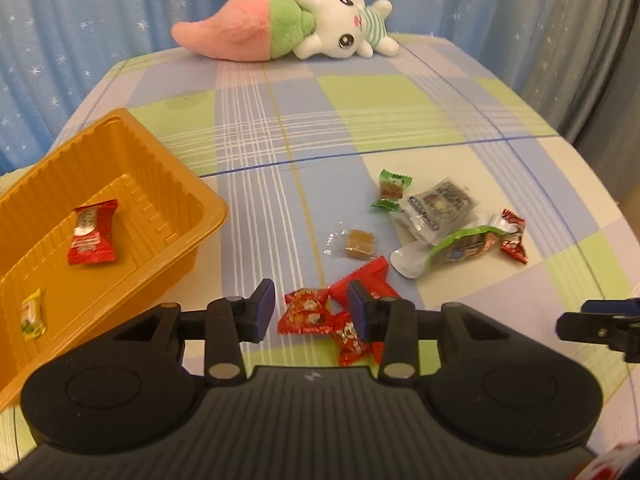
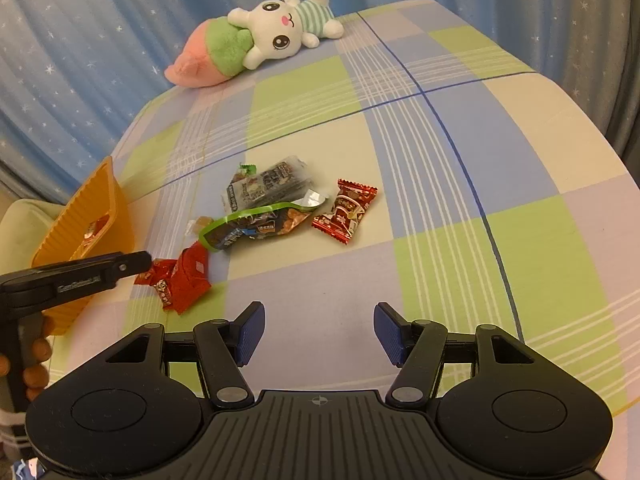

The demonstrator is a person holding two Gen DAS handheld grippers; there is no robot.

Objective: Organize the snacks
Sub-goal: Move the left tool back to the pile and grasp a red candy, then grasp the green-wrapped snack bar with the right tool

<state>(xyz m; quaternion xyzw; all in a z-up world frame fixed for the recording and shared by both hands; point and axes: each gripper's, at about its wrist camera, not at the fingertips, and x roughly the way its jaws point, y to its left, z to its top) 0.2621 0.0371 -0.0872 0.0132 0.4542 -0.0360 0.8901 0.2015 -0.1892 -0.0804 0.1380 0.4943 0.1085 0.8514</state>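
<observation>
Red wrappers dominate: three red candies (image 1: 340,316) lie bunched between and just past the left gripper (image 1: 312,312), its jaws apart and clamping nothing. The orange tray (image 1: 120,152) to their left holds two sweets. The right gripper (image 2: 319,334) gapes over bare checked tablecloth (image 2: 440,152). Wrapper print is unreadable.

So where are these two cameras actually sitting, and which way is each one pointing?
Left wrist view: rides on the left gripper, looking forward and down past its open fingers at red candy wrappers and the orange tray; the right gripper's tip shows at the edge.
Right wrist view: rides on the right gripper, looking down at bare tablecloth, its fingers empty; the left gripper and the hand holding it show at left.
Shared: tray, snack pile, plush rabbit.
</observation>
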